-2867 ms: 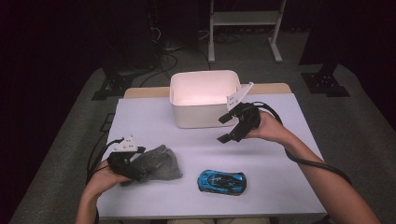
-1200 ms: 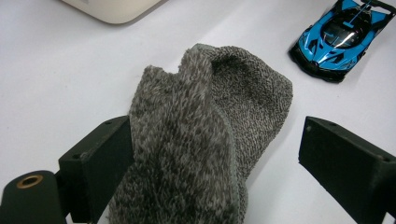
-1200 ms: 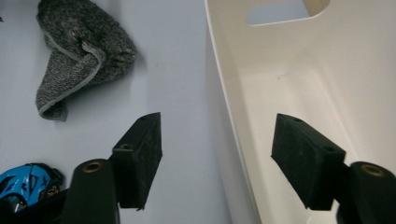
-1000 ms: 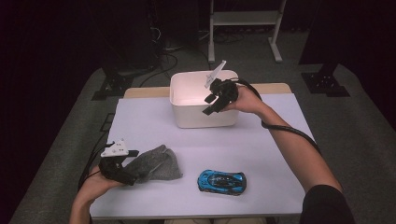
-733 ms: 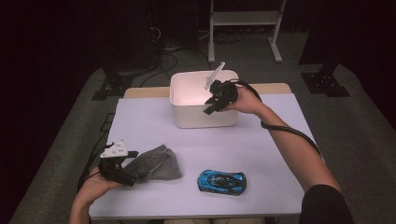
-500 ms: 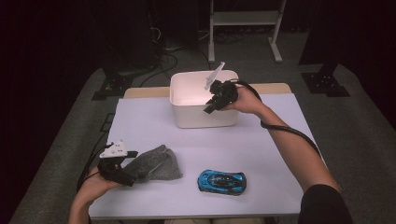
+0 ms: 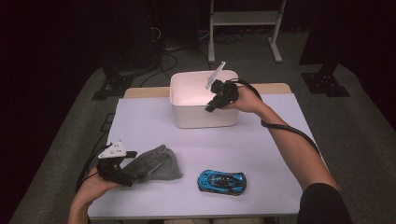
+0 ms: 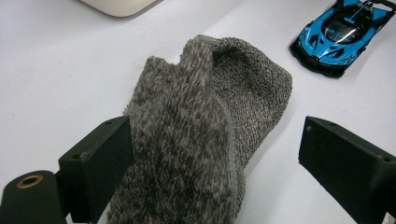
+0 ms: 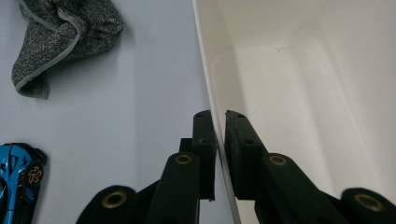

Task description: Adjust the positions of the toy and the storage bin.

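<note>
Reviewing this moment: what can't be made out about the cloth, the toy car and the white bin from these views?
- Grey cloth: its near end runs off the bottom edge of the left gripper view, and the left claw covers its left end in the high view.
- Blue toy car: cut off by the left and bottom edges in the right gripper view.
- White bin: the right claw hides part of its floor in the high view.

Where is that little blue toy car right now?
In the high view the blue toy car sits on the table's near edge, right of the grey cloth, well in front of the white bin.
</note>
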